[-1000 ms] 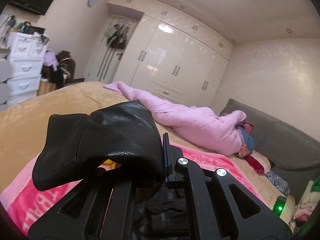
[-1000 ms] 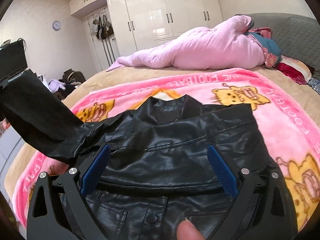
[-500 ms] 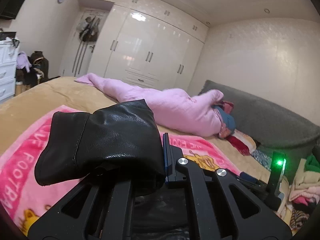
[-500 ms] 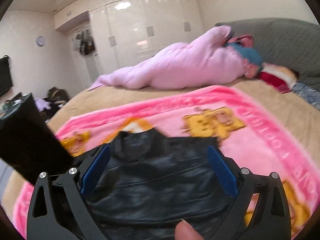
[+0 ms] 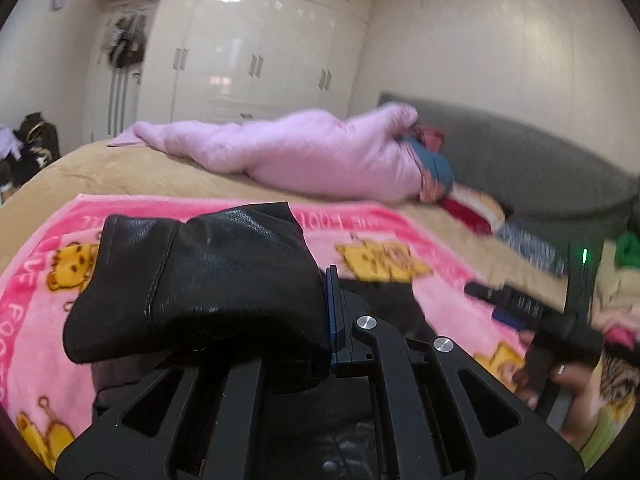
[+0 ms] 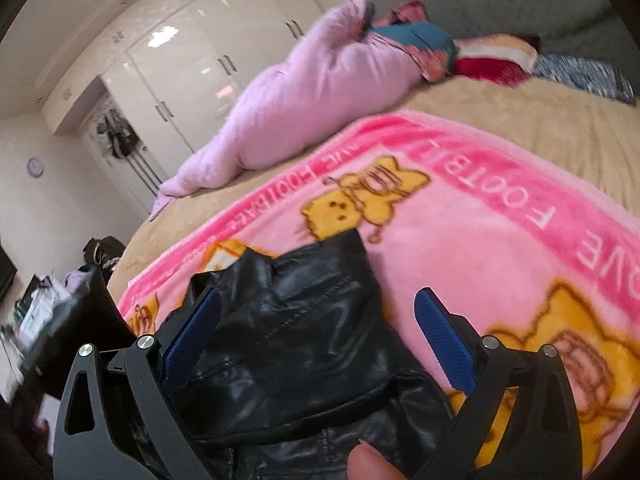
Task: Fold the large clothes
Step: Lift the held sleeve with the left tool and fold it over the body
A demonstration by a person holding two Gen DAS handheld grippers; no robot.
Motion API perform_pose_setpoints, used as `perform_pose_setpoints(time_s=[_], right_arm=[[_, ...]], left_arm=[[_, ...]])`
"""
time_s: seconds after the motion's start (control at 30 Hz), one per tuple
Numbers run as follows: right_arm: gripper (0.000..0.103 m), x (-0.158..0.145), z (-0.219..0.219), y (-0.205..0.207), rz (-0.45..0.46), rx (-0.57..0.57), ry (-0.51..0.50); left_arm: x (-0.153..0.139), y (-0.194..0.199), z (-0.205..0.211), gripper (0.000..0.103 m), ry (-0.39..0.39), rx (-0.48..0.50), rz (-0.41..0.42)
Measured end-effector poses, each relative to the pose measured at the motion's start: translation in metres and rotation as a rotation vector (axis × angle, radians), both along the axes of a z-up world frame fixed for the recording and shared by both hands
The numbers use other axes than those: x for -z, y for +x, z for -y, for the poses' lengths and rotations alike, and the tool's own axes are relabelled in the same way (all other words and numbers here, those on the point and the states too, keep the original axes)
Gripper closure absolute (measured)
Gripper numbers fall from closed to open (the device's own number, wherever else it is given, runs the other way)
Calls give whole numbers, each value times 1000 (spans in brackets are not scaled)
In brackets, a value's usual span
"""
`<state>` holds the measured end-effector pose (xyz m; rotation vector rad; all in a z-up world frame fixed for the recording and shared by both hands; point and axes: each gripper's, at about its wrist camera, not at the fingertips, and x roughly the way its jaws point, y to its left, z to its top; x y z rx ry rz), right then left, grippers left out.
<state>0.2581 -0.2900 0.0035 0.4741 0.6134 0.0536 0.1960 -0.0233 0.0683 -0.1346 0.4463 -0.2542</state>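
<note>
- Our left gripper (image 5: 328, 312) is pinching the black leather jacket's sleeve (image 5: 200, 280), which is hiding its fingers.
- Our right gripper (image 6: 316, 336), fingers spread, is hovering over the jacket (image 6: 304, 344).

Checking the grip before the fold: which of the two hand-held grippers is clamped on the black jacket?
The left hand-held gripper, shut on the black jacket's sleeve. The right hand-held gripper stands open over the jacket body.
</note>
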Motion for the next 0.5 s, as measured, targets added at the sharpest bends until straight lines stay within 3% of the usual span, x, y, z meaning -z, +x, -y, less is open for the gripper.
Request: perform_pose_setpoints(time_s=[0.13,0.3,0.4,0.43,0.5], right_arm=[[7,8,16,4,-51,32,40],[7,16,18,8,-107,55,10],[7,19,18,9,-120,53,2],[6,19,18,9,-122,53,1],[6,20,19,10,-126,52,-2]], left_arm=[[22,8,17,102,31,54,-66],[58,24,48,98,117,123,-161],[84,32,63,90,171,169,-234],[93,32,66,81,185,188,-255],[106,34,72,47,194,234,-305]])
